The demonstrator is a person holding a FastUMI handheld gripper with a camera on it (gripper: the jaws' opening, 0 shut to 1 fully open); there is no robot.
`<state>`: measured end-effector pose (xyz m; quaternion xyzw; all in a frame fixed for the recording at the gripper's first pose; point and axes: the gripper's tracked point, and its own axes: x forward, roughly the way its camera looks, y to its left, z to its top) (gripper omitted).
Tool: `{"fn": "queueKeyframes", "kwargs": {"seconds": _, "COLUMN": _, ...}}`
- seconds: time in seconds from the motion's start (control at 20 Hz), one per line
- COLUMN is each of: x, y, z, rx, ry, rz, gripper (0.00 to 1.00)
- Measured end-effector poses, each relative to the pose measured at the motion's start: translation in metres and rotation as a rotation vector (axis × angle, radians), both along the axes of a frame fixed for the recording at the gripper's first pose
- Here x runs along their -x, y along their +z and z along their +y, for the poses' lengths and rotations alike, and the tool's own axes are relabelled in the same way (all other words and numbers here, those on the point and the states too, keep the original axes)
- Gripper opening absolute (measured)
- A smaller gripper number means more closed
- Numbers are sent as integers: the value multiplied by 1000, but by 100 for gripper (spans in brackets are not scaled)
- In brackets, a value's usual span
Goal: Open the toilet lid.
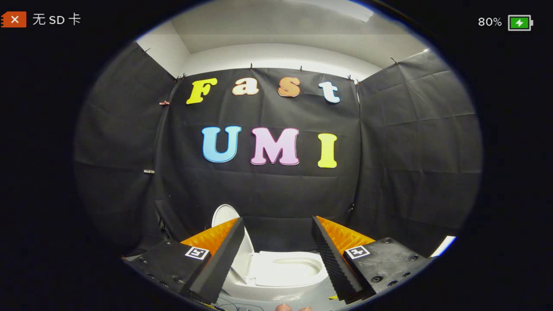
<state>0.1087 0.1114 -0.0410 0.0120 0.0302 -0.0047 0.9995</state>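
Toilet lid is up, raised roughly upright and swung to the left of the bowl, its rounded top partly hidden behind the left finger. Seat ring lies flat on the toilet, oval opening exposed. The toilet sits on the floor against the foot of the black cloth wall, roughly centred under it.

Gripper spread wide, nothing between the fingers, neither touching the lid or the seat. It hangs above and short of the toilet; the bowl shows in the gap between the two fingers, just ahead and below. Right finger clear of everything.

Each finger mount carries a small square marker tag, one per side.

A sliver of a hand shows at the very bottom, below the toilet's front edge; too little visible to say more.

Some thin cables on the floor near the toilet's front left. Black cloth drapes all three sides of the booth, clipped along the top, white wall above it.
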Motion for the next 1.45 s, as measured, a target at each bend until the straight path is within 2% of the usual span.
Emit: {"fn": "queueKeyframes", "kwargs": {"seconds": 1.45, "x": 2, "y": -3, "z": -11, "rx": -4, "ry": -23, "rz": 17, "gripper": 98}}
